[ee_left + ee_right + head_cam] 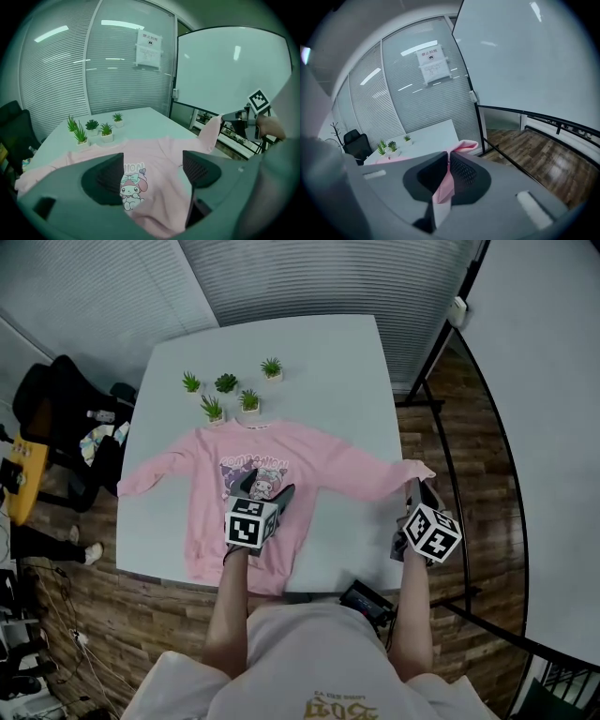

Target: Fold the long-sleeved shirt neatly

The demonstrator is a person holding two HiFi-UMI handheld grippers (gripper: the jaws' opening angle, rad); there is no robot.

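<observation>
A pink long-sleeved shirt point(234, 479) with a cartoon print lies face up on the white table point(319, 362), its left sleeve point(150, 472) spread out flat. My left gripper point(267, 491) hovers above the shirt's chest print point(133, 186), open, with nothing between its pads. Off the table's right edge, my right gripper point(417, 491) is shut on the cuff of the right sleeve point(412, 470). Pink cloth point(443, 187) shows pinched between its pads point(461, 171), and the sleeve point(211, 133) is lifted off the table.
Several small potted plants point(225, 390) stand behind the shirt's collar. A black chair point(56, 418) sits left of the table. A whiteboard on a black frame point(525, 427) stands to the right over wooden floor. A black device point(366, 601) lies by the front edge.
</observation>
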